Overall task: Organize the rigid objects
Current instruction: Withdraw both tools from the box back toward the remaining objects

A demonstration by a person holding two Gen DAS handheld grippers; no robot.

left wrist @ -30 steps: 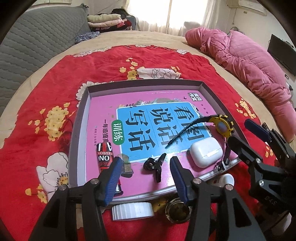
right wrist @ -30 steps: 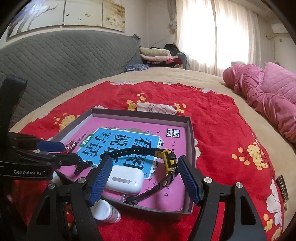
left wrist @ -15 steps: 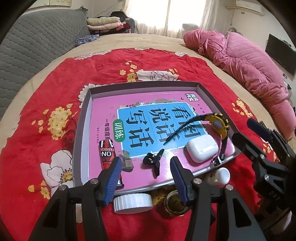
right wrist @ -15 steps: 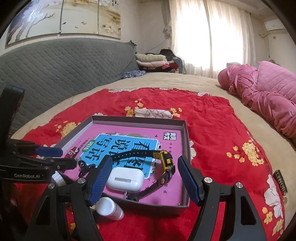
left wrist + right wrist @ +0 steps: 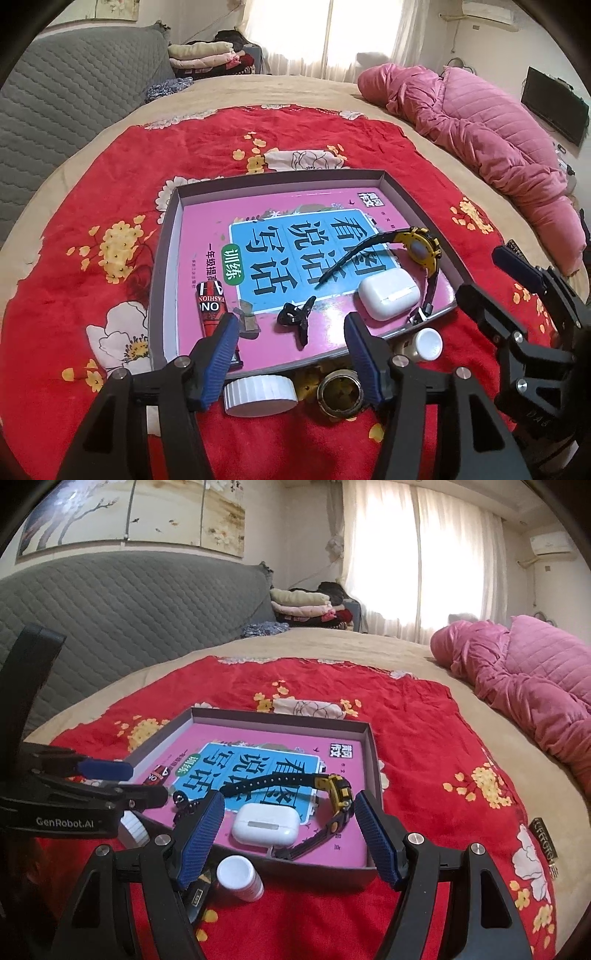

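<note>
- While I hold both grippers above the near edge of the grey tray [image 5: 162, 258], the sorted things lie inside it on a pink book [image 5: 295, 236] with a blue title panel.
- On my left feed, the white earbud case [image 5: 389, 297] sits at about 3 o'clock from the tray's middle, with the yellow-and-black watch [image 5: 421, 251] arching just beside it, its strap curving round the case.
- I see a black hair clip [image 5: 295, 319] at about 6 o'clock on the book, and a red-and-black lighter [image 5: 210, 306] at about 7 o'clock by the tray's left wall.
- Outside the tray, on the red flowered blanket [image 5: 92, 206], lie a white ribbed cap [image 5: 260, 393], a round metal ring-shaped piece [image 5: 340, 393] and a small white bottle [image 5: 426, 343], all near the tray's front wall.
- My left gripper [image 5: 291, 354] has its fingers apart and grips nothing; they frame the hair clip from above.
- My right gripper [image 5: 288, 834] has its fingers spread wide and empty, with the earbud case and watch between them in view.
- A pink quilted duvet [image 5: 535, 686] lies at 2 o'clock on the bed.
</note>
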